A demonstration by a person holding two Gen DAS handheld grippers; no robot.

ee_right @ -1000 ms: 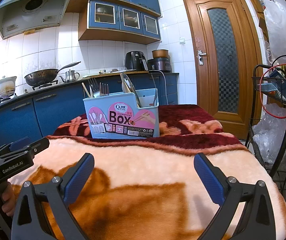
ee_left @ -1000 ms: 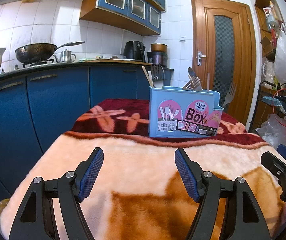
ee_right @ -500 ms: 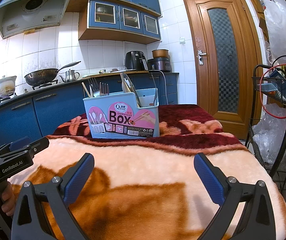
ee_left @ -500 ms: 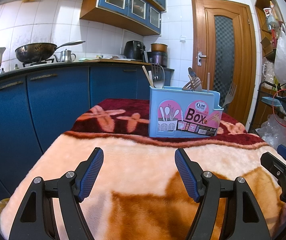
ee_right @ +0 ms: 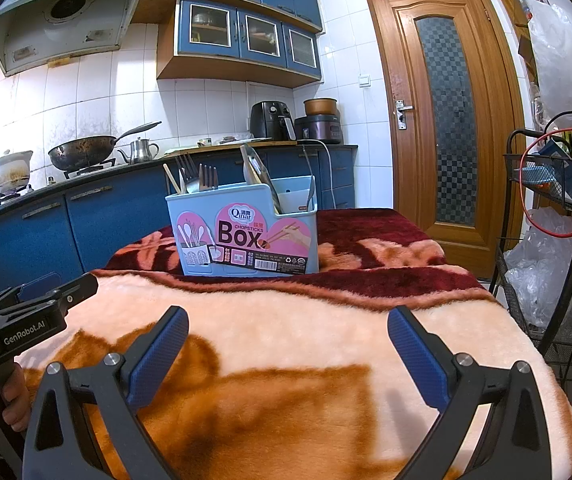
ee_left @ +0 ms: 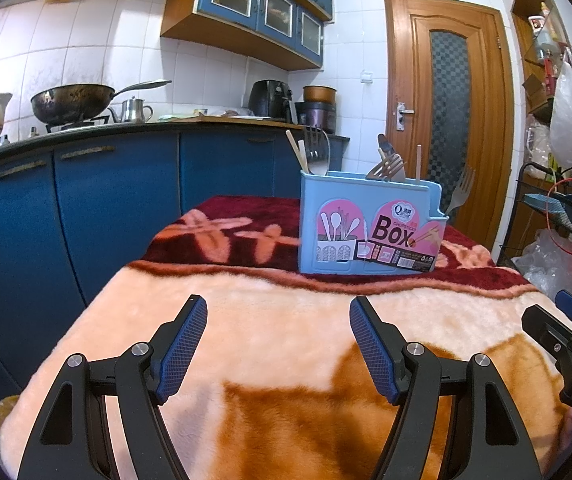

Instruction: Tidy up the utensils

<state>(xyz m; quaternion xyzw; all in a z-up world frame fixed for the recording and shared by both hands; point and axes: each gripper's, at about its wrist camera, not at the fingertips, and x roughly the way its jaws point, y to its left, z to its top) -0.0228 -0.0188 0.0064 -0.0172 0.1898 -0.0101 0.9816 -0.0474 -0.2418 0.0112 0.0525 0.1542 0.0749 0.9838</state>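
Both tools, left [ee_left: 278, 342] and right [ee_right: 288, 350], stand apart and empty before the light-blue plastic utensil box [ee_right: 246, 232], forks, spoons and chopsticks already inside; apparently nothing remains.

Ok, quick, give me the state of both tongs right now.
Left tongs: open, holding nothing, above the blanket.
Right tongs: open, holding nothing, short of the chopsticks box.

Kitchen surroundings beyond the work surface.
A dark wok [ee_right: 82, 154] is sitting on the stove beside a metal kettle [ee_right: 141, 151]; an air fryer [ee_right: 271, 121] and a rice cooker [ee_right: 319, 120] are standing on the counter [ee_left: 158, 125], and a wooden door [ee_right: 444, 120] is standing closed at right.
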